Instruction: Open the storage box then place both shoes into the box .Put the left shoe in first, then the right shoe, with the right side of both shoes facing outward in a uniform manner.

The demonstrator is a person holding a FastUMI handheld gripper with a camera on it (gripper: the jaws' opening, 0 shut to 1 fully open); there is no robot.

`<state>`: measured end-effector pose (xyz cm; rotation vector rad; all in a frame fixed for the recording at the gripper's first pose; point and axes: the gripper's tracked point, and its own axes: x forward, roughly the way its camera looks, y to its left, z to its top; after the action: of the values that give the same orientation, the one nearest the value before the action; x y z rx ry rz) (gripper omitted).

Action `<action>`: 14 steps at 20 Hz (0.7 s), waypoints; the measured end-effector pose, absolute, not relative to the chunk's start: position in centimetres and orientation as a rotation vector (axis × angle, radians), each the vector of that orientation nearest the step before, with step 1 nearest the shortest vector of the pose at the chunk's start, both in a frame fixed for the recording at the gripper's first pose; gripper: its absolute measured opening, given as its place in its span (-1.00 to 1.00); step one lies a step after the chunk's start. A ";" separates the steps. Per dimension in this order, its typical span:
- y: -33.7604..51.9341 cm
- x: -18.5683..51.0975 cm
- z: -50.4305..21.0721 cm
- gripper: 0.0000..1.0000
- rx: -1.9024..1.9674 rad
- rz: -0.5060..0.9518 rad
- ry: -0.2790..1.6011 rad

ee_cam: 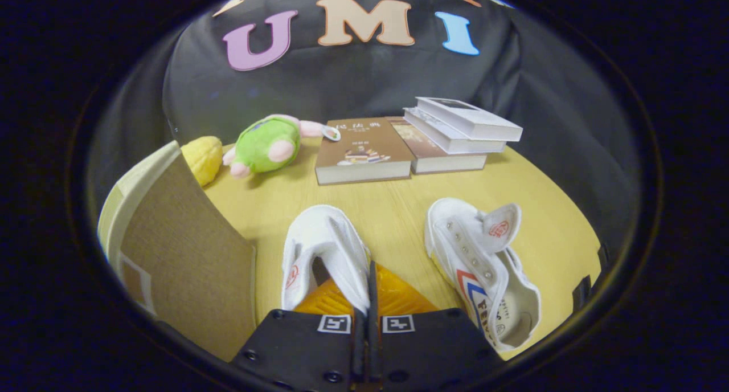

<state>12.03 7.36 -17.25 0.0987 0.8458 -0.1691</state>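
Between the fingers: tool [369, 301] pinching the left shoe [324, 255] by its tongue.
Right of left shoe: right shoe [484, 266], on its side.
Left of left shoe: storage box [182, 255].

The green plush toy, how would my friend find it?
Look past the gripper, shut on a white shoe, to the far side of the yellow table. Left of the books lies the green plush toy, soft with pink feet.

green plush toy [266, 144], yellow toy [203, 158], stacked books [421, 138], wood table [393, 209]
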 end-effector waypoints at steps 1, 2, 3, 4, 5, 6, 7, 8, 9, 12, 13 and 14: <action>6.9 12.0 -16.5 -0.87 0.076 -0.183 0.837; 6.4 11.8 -15.7 -0.87 0.054 -0.201 0.827; 5.7 11.5 -14.7 -0.87 0.038 -0.224 0.820; 5.0 11.1 -13.7 -0.87 0.024 -0.247 0.812; 4.3 10.6 -12.6 -0.87 0.008 -0.271 0.806; 3.6 10.0 -11.3 -0.88 -0.010 -0.297 0.803; 3.0 9.4 -9.9 -0.88 -0.034 -0.319 0.797; 2.5 8.8 -8.7 -0.88 -0.051 -0.339 0.791; 2.4 8.2 -7.3 -0.88 -0.063 -0.356 0.784; 2.9 7.2 -2.8 -0.88 -0.079 -0.374 0.744; 3.5 7.2 -1.3 -0.88 -0.084 -0.369 0.725; 4.2 7.3 0.2 -0.88 -0.089 -0.359 0.707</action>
<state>7.31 4.22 0.17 -0.0890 0.7074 -0.3594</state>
